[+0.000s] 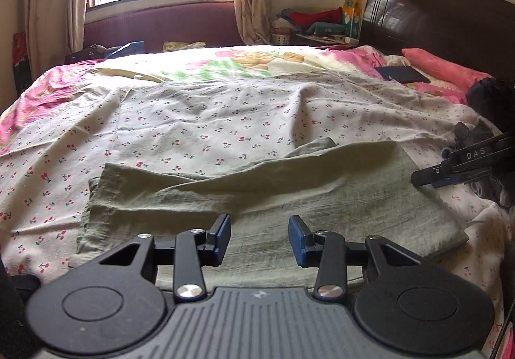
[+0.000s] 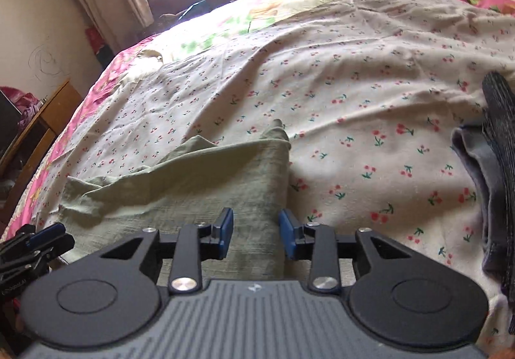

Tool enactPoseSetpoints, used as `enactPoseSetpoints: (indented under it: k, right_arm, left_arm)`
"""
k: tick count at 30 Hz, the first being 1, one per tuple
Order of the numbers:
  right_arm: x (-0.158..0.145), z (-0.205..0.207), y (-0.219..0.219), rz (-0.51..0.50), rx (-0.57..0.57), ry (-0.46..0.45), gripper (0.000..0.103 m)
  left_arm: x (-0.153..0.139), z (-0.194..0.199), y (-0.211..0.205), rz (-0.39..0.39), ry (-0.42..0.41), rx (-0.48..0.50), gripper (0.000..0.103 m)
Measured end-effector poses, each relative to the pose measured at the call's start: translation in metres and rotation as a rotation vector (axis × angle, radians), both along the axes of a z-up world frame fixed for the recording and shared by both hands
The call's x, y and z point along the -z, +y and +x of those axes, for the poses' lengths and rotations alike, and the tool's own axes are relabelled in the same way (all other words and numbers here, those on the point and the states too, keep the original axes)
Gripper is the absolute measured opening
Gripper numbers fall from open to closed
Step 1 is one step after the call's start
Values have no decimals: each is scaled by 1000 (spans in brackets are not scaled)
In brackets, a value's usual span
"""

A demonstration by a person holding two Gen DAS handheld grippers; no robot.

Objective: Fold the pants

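Note:
Pale green pants (image 1: 273, 195) lie folded lengthwise on the cherry-print sheet (image 1: 209, 121), near the bed's front edge. My left gripper (image 1: 259, 238) is open and empty, just above the near edge of the pants. My right gripper (image 2: 256, 232) is open and empty over the right end of the pants (image 2: 199, 185). The right gripper also shows from the side in the left wrist view (image 1: 450, 169), at the pants' right end. The left gripper shows at the left edge of the right wrist view (image 2: 38, 240).
Dark grey clothes (image 2: 492, 166) lie piled on the bed to the right. A dark flat object (image 1: 402, 74) and a pink pillow (image 1: 441, 66) lie by the headboard (image 1: 434, 14). A wooden piece of furniture (image 2: 35, 133) stands left of the bed.

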State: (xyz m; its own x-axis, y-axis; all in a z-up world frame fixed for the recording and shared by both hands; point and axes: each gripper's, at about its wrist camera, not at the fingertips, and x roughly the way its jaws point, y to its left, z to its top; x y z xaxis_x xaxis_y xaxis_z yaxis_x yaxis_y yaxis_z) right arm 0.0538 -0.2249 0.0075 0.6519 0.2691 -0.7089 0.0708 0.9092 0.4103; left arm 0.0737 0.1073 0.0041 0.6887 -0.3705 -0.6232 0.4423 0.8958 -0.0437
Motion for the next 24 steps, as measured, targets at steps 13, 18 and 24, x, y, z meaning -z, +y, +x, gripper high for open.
enactPoseSetpoints:
  k: [13,18,24]
  right_arm:
    - [43,38,-13,316,-137,18,52]
    - [47,40,-9,408,-86,50,8]
    - [37,34,-14,273,-103,72,4]
  left_arm:
    - [16,18,-9,84,86,-43,55]
    - [20,17,-12,111,116,-31,55]
    - [27,13,-33,208,118,-8,56]
